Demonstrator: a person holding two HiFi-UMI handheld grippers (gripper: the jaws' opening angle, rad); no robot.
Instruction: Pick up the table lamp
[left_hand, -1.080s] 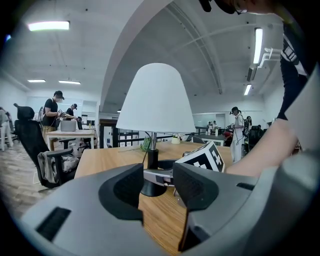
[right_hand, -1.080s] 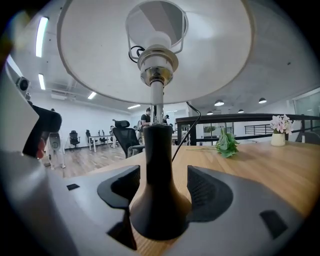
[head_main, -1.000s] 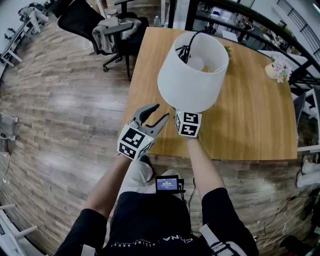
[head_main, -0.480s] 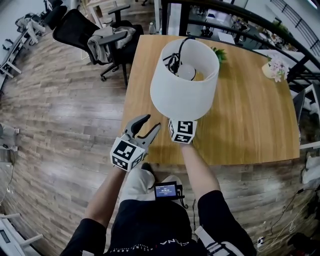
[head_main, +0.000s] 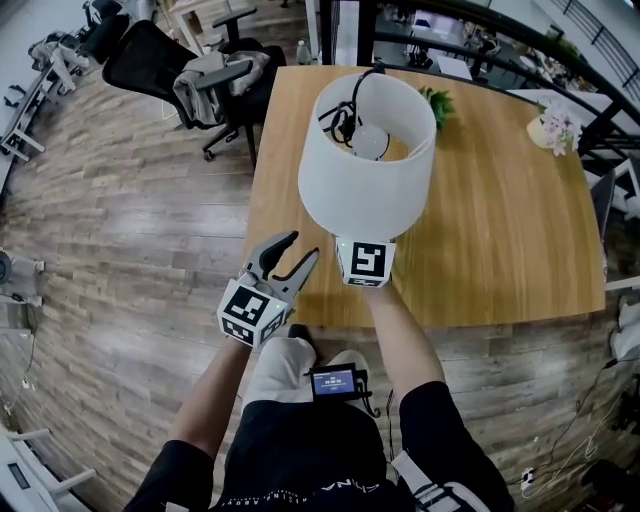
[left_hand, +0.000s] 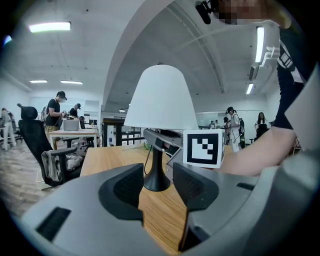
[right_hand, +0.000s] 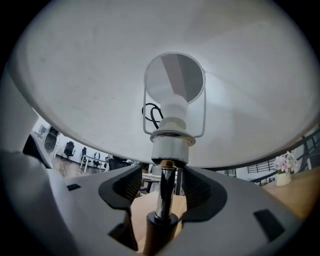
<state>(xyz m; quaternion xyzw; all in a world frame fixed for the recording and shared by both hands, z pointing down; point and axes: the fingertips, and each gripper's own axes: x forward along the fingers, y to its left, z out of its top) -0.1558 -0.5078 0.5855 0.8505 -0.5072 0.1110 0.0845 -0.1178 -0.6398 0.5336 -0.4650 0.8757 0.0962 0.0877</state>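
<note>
The table lamp has a white shade (head_main: 365, 150), a chrome stem (right_hand: 165, 192) and a black base (left_hand: 156, 181). It stands on the wooden table (head_main: 500, 230) near the front edge. My right gripper (right_hand: 159, 189) reaches under the shade, and only its marker cube (head_main: 365, 262) shows in the head view. Its jaws stand open on either side of the stem, with a gap on each side. In the left gripper view the right gripper (left_hand: 162, 142) sits at the stem. My left gripper (head_main: 300, 248) is open and empty at the table's front left edge, pointing at the base.
A small green plant (head_main: 437, 100) and a vase of flowers (head_main: 555, 130) stand at the back of the table. A black office chair with clothes (head_main: 200, 75) is on the wood floor to the left. Black railings run behind the table. Several people stand far off.
The head camera has shifted a little. The lamp has not moved on the table. The right gripper stays at the stem, and the left gripper has drawn back slightly.
</note>
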